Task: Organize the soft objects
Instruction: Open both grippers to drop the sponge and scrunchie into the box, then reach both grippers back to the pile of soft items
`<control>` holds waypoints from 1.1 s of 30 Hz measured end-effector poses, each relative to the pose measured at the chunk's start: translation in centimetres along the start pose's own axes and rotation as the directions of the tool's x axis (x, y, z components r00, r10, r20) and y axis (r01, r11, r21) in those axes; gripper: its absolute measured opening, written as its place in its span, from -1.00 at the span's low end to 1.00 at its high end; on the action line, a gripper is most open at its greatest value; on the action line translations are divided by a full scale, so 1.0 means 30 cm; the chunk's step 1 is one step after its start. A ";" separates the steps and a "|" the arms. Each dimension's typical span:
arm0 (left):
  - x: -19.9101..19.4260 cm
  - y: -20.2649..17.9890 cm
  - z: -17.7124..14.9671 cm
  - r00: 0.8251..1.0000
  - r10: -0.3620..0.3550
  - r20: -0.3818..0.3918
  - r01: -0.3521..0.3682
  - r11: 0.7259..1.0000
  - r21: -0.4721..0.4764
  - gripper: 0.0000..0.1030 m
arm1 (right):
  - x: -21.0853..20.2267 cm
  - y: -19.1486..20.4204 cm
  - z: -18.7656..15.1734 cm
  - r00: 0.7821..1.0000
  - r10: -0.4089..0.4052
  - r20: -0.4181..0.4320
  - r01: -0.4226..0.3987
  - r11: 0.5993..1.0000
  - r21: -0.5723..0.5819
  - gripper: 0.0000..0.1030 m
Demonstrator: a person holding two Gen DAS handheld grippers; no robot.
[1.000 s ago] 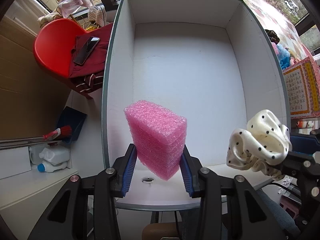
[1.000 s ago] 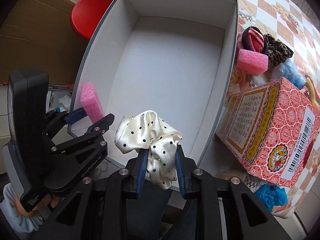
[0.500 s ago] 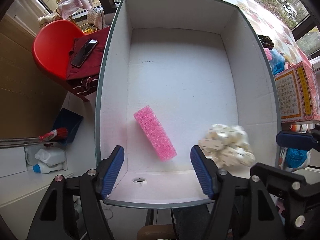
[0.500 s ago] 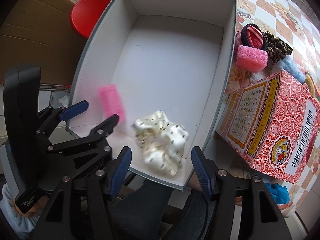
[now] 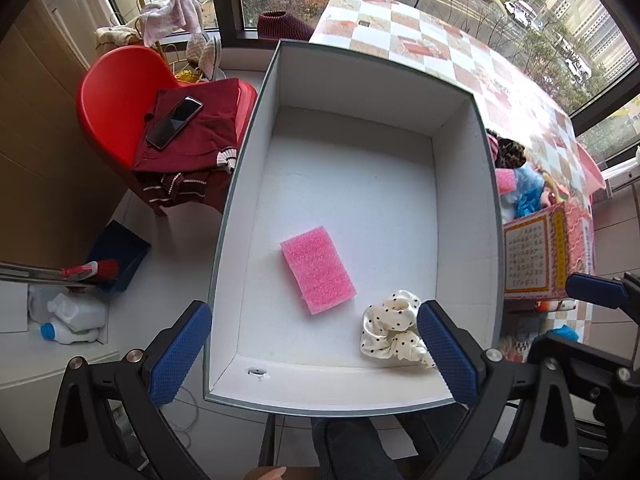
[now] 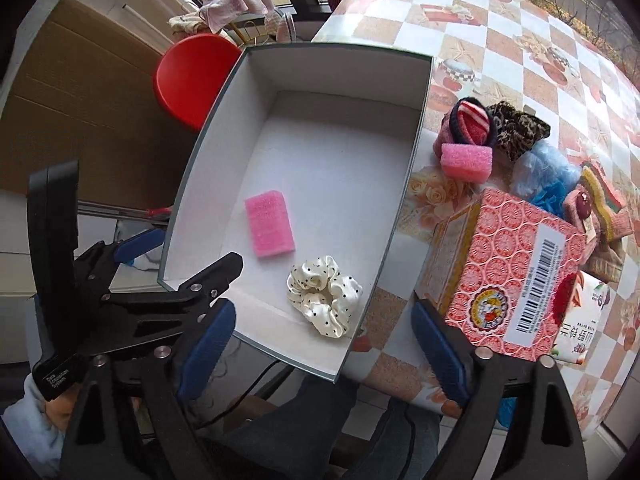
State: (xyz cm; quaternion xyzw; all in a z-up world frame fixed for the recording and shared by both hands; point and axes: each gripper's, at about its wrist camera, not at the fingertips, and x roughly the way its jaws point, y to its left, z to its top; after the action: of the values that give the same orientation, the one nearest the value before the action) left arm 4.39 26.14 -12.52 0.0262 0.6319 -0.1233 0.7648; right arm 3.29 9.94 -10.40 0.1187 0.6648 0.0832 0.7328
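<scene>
A pink foam block (image 5: 318, 270) lies flat on the white floor of an open box (image 5: 464, 200), in the near half, a little left of centre. It is a thick rectangle with a coarse, bubbly surface and square-cut edges, set at a slant to the box walls. Just beside it, toward the near right corner, sits a cream satin scrunchie (image 6: 325, 296) with small black dots, gathered into loose glossy folds around a central hole; the two lie close but apart.

The left gripper (image 5: 314, 350) hangs above the near end of the box, pointing steeply down. Its jaws are opening, spread wide, with blue ribbed pads well clear of the block and nothing pressed between them. The right gripper (image 6: 322, 350) hovers over the near right corner, its jaws likewise opening wide; the scrunchie lies below them on the box floor, untouched by either pad.

On the checked tablecloth (image 6: 500, 40) right of the box wait a second pink foam block (image 6: 466, 162), a red striped band (image 6: 474, 122), a leopard-print scrunchie (image 6: 518, 130) and a pale blue bundle (image 6: 540, 170), with a red patterned carton (image 6: 508, 272) in front of them. Left of the box stands a red chair (image 5: 116, 104) holding a dark red garment (image 5: 200, 136) and a phone (image 5: 174, 122).
</scene>
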 end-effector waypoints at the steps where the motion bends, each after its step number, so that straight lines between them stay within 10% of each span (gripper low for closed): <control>1: -0.015 0.002 0.009 1.000 -0.002 0.012 0.002 1.000 -0.006 0.99 | -0.018 -0.006 0.001 1.000 0.009 0.017 -0.009 1.000 0.005 0.95; 12: -0.089 -0.094 0.127 0.999 -0.006 0.052 0.002 0.997 0.074 0.99 | -0.273 -0.057 -0.021 0.966 0.150 0.210 -0.166 0.984 0.065 0.95; 20: -0.094 -0.305 0.169 0.998 -0.044 0.037 0.036 0.980 0.194 0.99 | -0.457 -0.363 -0.147 0.939 0.037 0.341 -0.136 0.953 0.272 0.95; 26: -0.081 -0.480 0.179 0.998 -0.068 0.004 0.064 0.956 0.287 0.99 | -0.342 -0.678 -0.327 0.973 -0.087 0.213 -0.036 0.857 0.513 0.95; 33: -0.066 -0.695 0.186 0.995 -0.085 -0.043 0.095 0.925 0.368 0.99 | -0.068 -0.812 -0.519 0.999 -0.043 -0.004 0.037 0.804 0.594 0.95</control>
State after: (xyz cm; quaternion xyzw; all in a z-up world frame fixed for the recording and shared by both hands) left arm 4.79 5.16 -7.07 0.1425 0.6080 -0.2744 0.7313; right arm -13.27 -12.98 -16.75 0.3281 0.6562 -0.1449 0.6639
